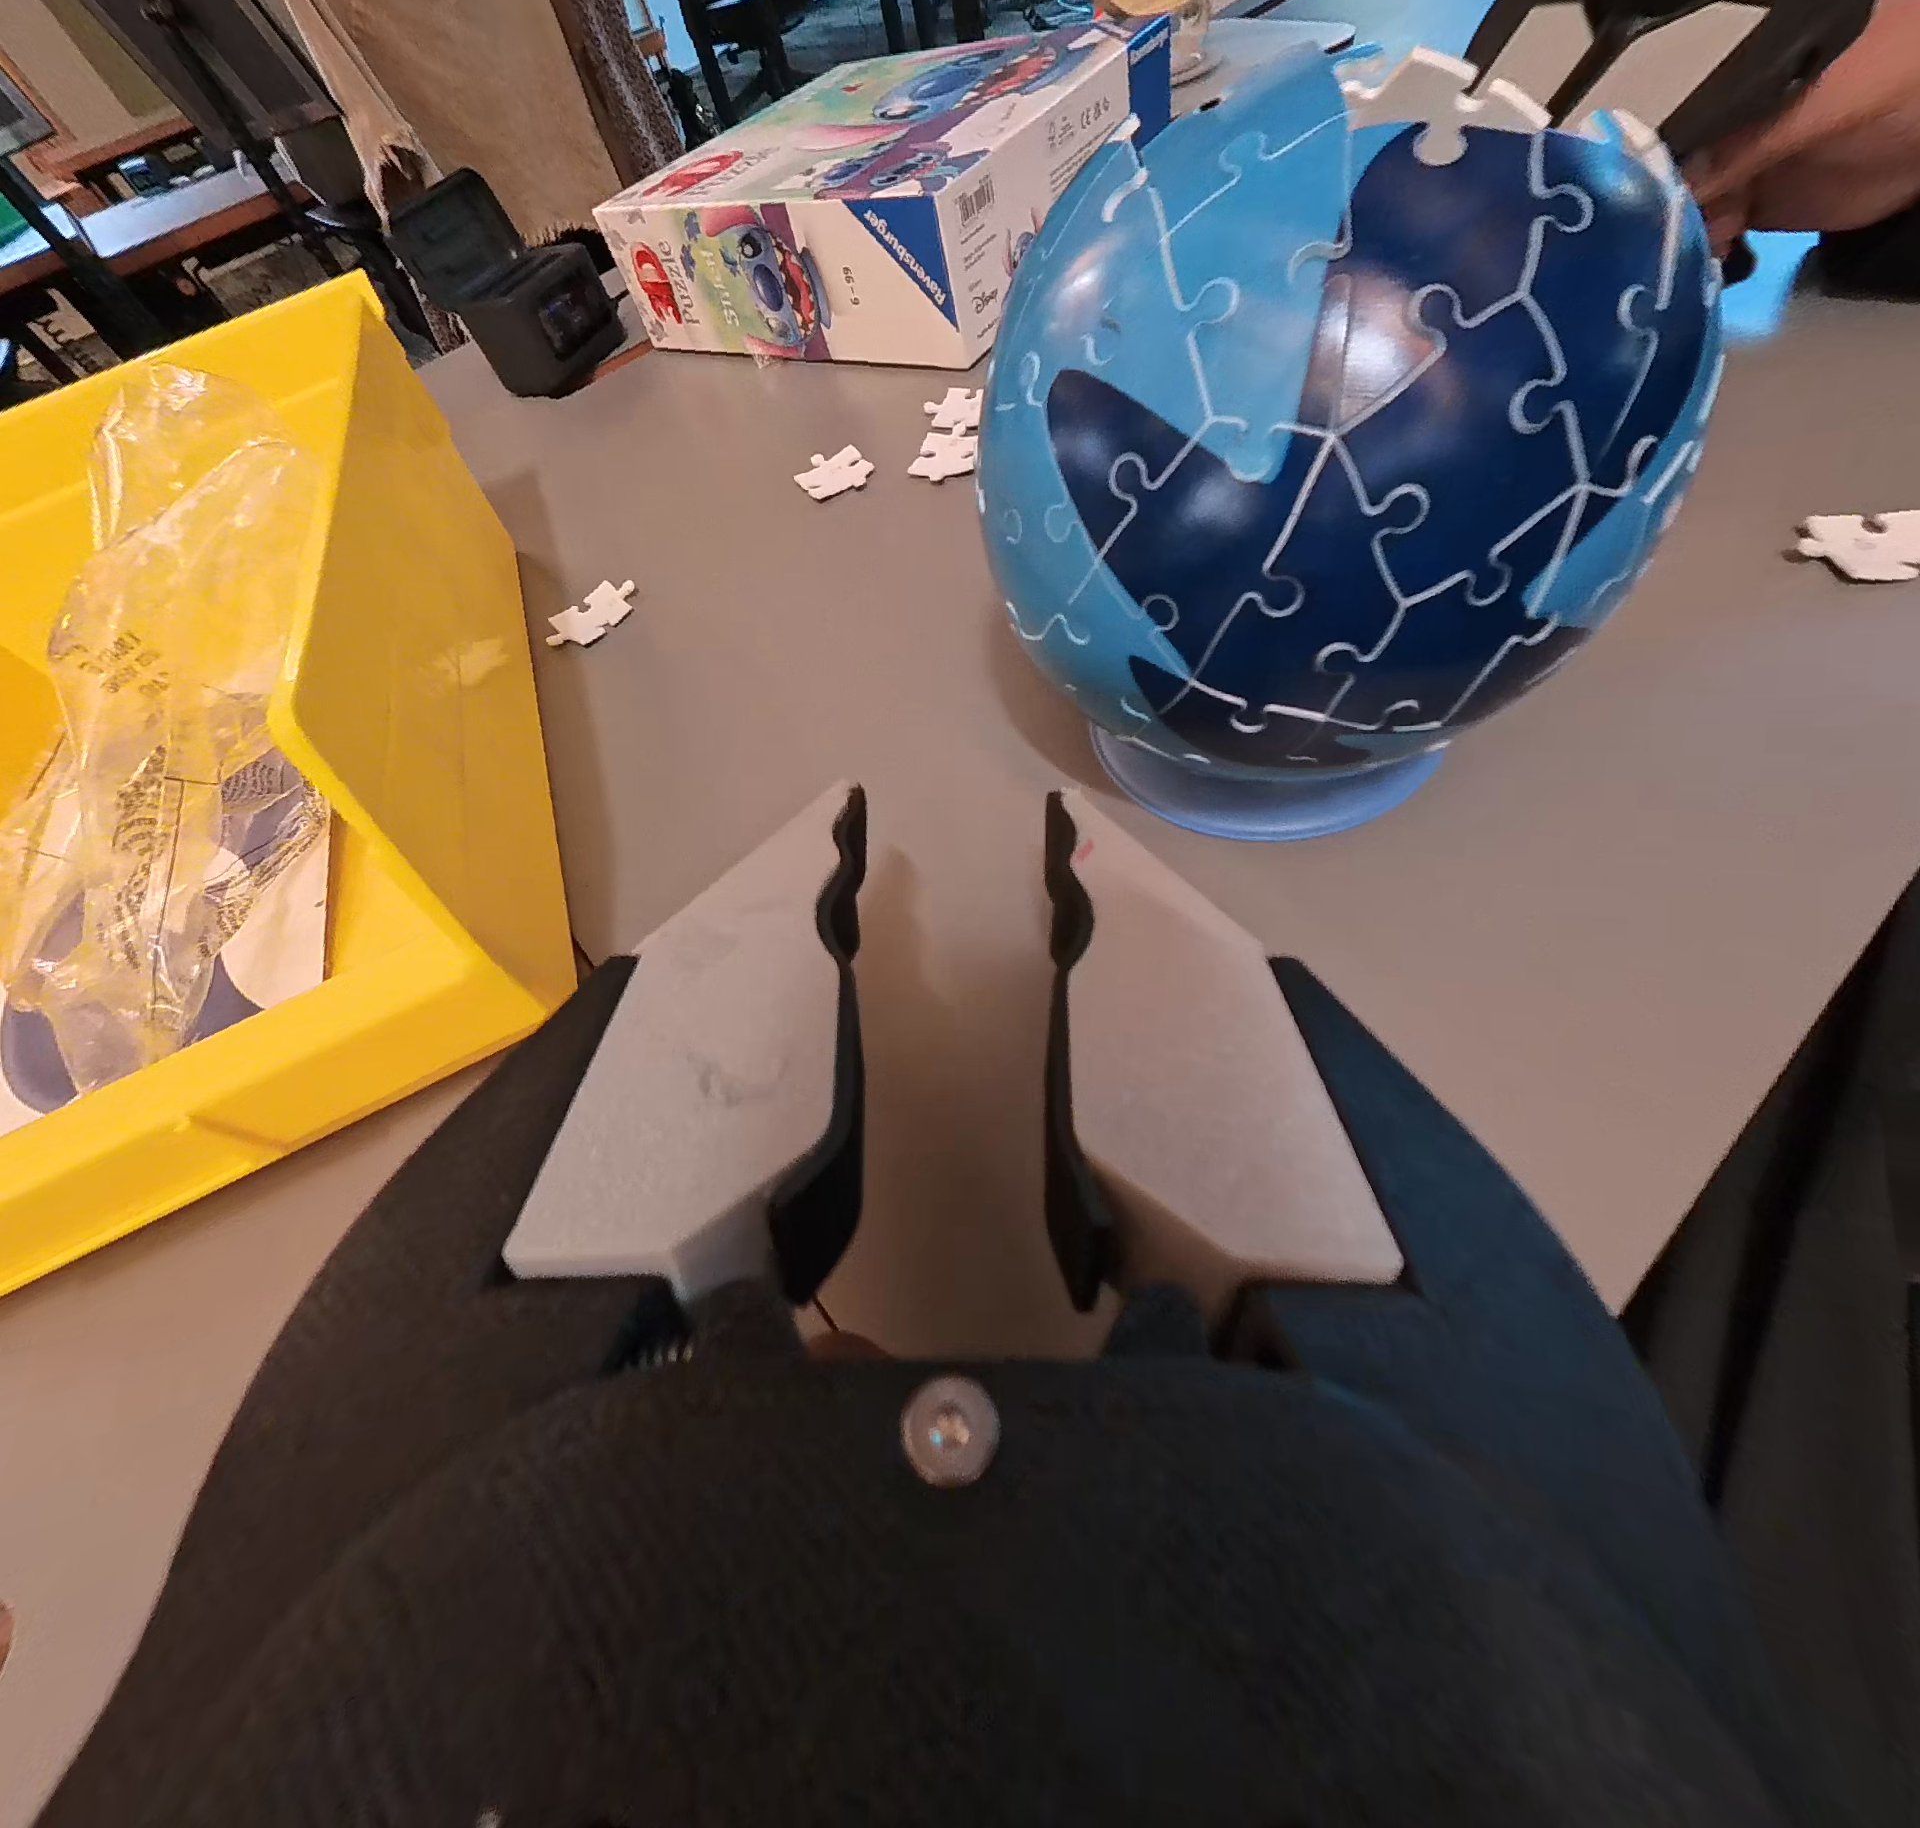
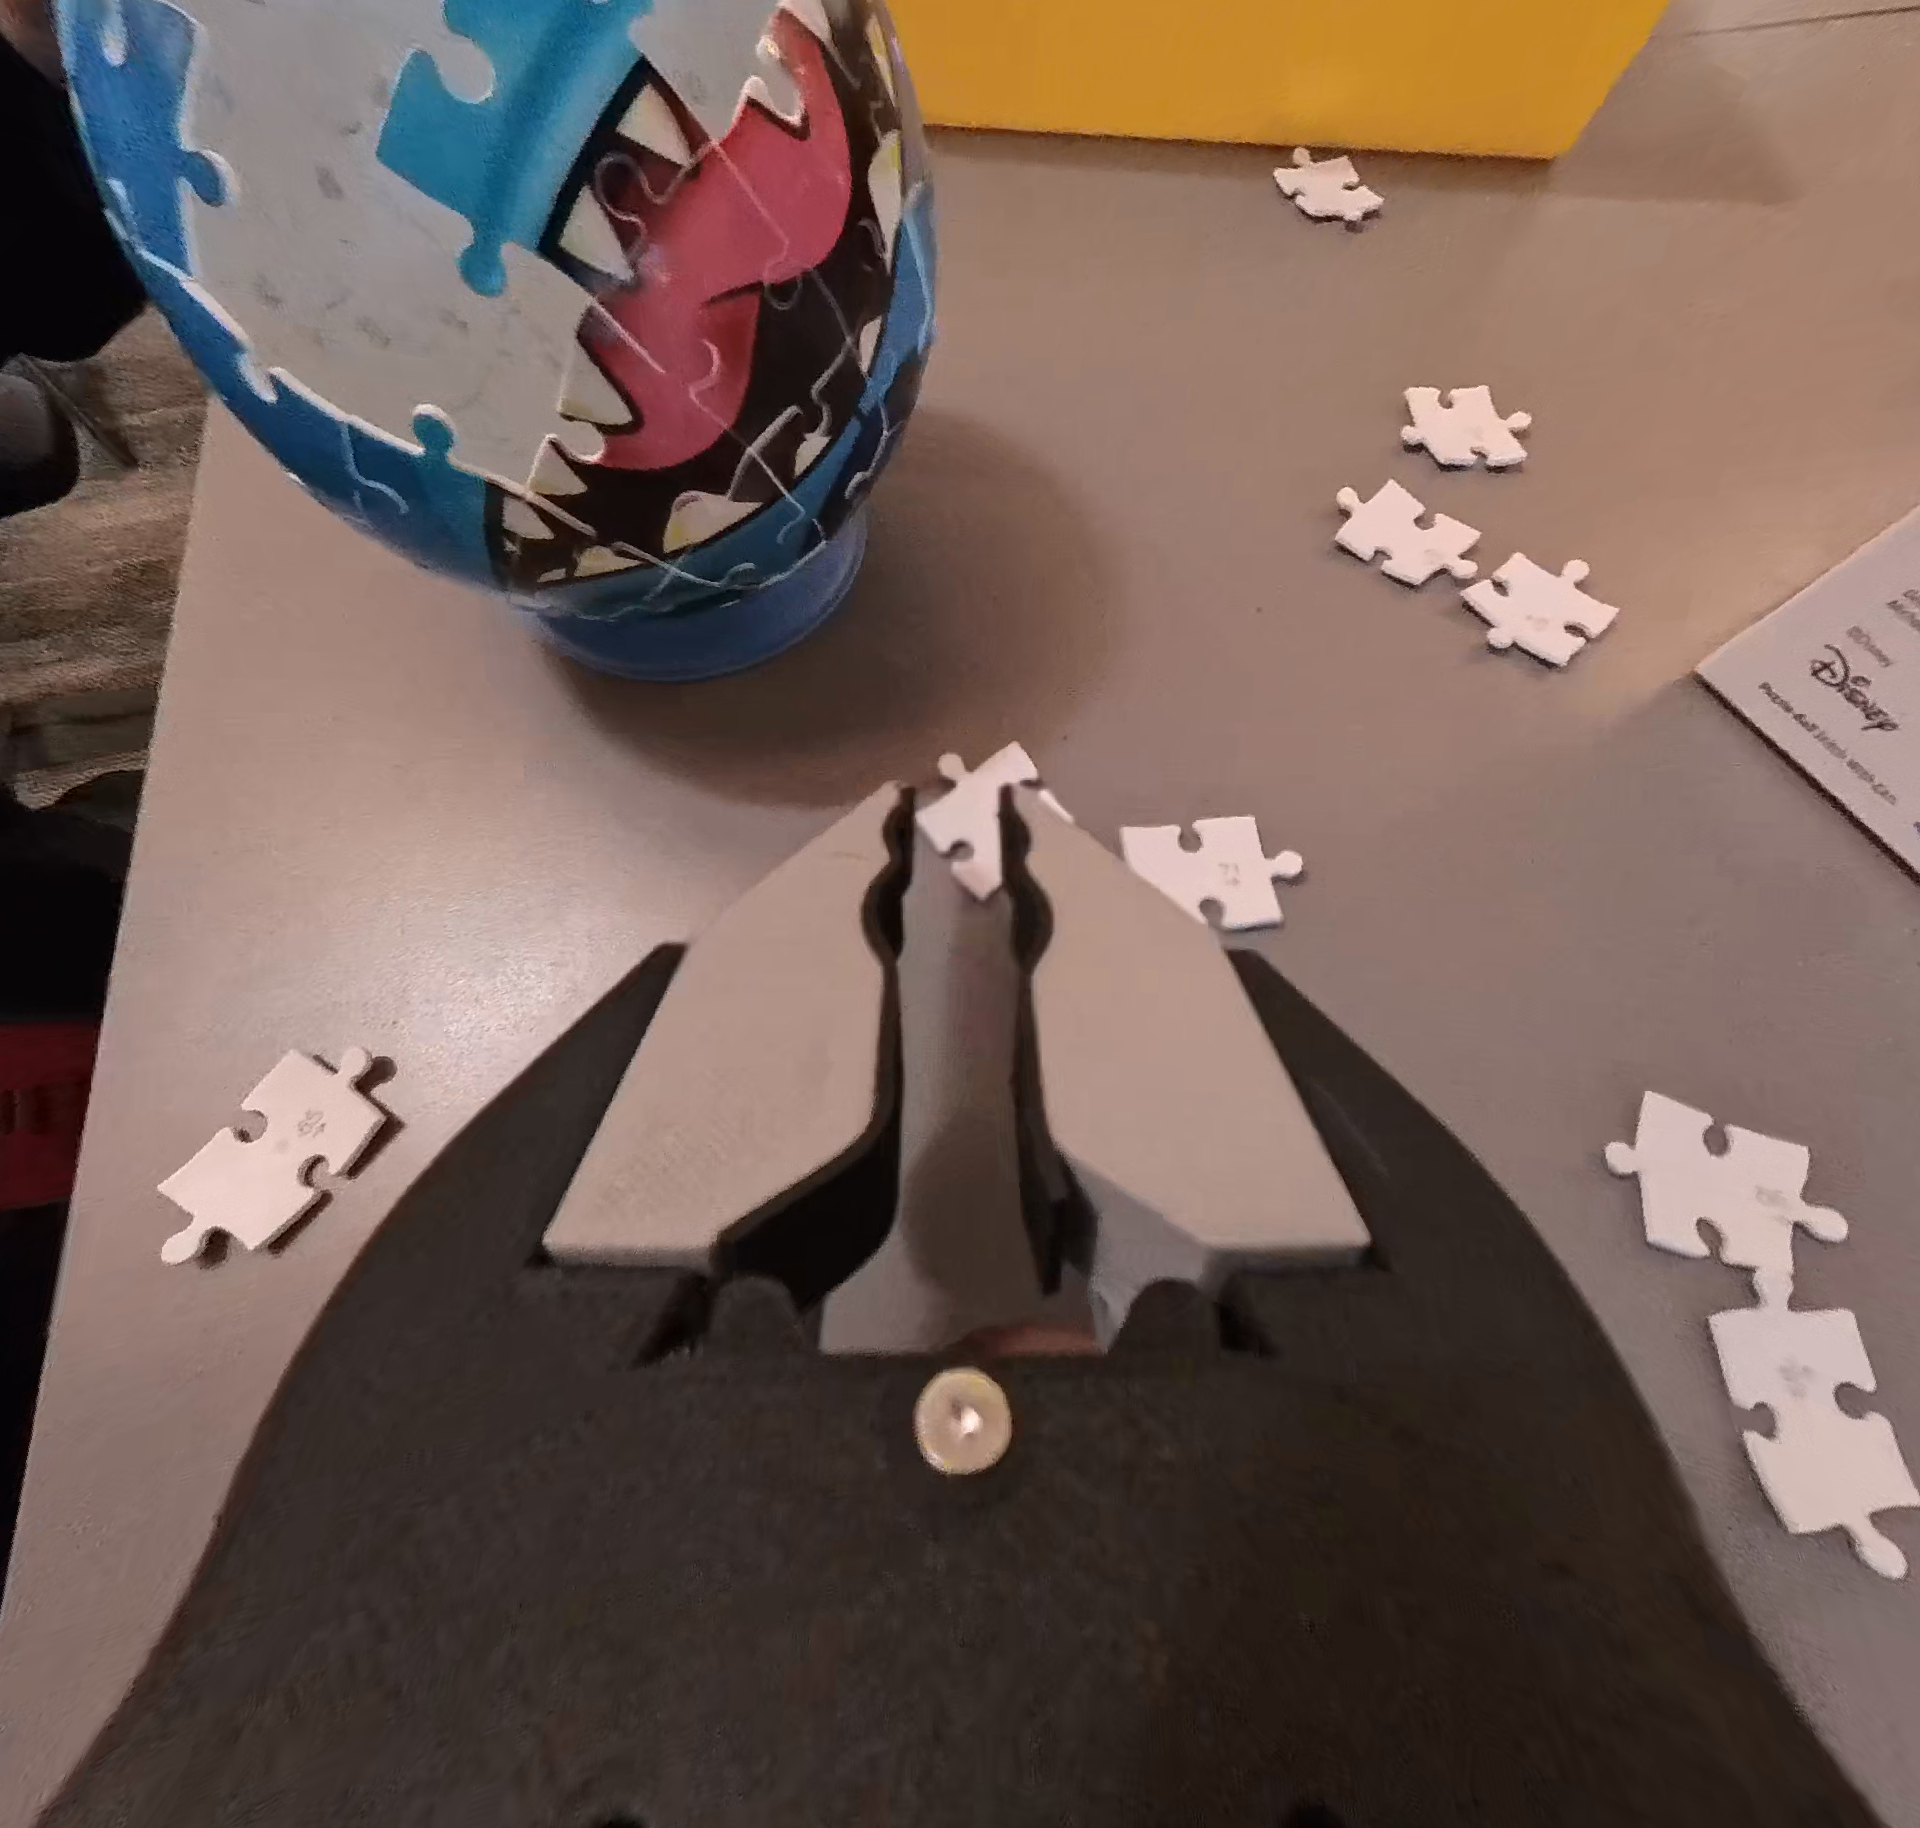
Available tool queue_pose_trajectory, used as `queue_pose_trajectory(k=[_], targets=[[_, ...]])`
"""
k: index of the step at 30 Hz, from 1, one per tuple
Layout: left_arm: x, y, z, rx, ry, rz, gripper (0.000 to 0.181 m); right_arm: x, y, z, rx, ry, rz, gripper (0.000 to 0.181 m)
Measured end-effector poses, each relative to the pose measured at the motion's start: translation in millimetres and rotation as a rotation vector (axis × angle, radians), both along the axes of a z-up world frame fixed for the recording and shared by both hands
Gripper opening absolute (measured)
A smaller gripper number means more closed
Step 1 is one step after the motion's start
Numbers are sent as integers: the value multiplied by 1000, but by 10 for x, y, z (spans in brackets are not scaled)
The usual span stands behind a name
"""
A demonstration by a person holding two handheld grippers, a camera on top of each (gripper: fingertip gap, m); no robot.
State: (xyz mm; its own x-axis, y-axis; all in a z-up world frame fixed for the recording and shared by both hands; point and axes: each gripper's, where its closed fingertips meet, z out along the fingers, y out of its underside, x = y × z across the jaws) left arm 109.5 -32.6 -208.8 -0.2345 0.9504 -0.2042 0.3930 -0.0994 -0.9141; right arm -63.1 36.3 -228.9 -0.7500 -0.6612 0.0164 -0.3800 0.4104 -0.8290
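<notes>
My left gripper [image 1: 954, 812] is open and empty, low over the grey table [image 1: 790, 739], just left of the blue base of a partly built blue puzzle ball [image 1: 1351, 428]. My right gripper [image 2: 961, 807] is open with a narrow gap. A white puzzle piece [image 2: 971, 822] lies flat on the table between its fingertips, partly under the right finger [image 2: 1039, 843]; the left pad stands clear of it. A second white piece [image 2: 1210, 869] lies just to the right. The ball [image 2: 468, 272] stands ahead to the left, showing a pink mouth with teeth.
A yellow bin [image 1: 416, 635] holding a clear plastic bag [image 1: 166, 739] stands left of my left gripper. A puzzle box [image 1: 883, 220] lies behind the ball. Loose white pieces lie scattered on the table [image 1: 592, 615] [image 2: 275, 1144] [image 2: 1714, 1186]. A printed sheet [image 2: 1849, 698] lies at the right.
</notes>
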Motion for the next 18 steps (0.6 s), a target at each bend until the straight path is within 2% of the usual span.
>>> queue_pose_trajectory(k=[1,4,6,9,11,12,13,14,16,18], targets=[[-3,1,-9,0,-6,-1,32,-8,-12,-28,11,12,-10,24],[-16,11,-39,-5,-28,-6,33,15,-27,-60,17,38,-15,35],[-29,51,-55,-10,-40,-31,39,134,33,23,-12,-3,54,39],[-45,211,-38,21,-25,-134,61,317,212,207,-34,-98,202,44],[-48,279,-21,85,-9,-159,70,393,360,311,-34,-169,322,50],[-62,324,-24,109,-11,-165,80,402,413,335,-35,-191,372,56],[-82,355,-17,114,-11,-154,91,390,426,341,-41,-199,400,61],[-93,331,-18,99,-19,-108,92,369,394,337,-50,-197,401,66],[-138,354,-32,97,-36,-52,106,365,303,319,-63,-183,409,80],[-227,477,-56,136,-49,-69,107,421,190,327,-68,-180,416,81]])
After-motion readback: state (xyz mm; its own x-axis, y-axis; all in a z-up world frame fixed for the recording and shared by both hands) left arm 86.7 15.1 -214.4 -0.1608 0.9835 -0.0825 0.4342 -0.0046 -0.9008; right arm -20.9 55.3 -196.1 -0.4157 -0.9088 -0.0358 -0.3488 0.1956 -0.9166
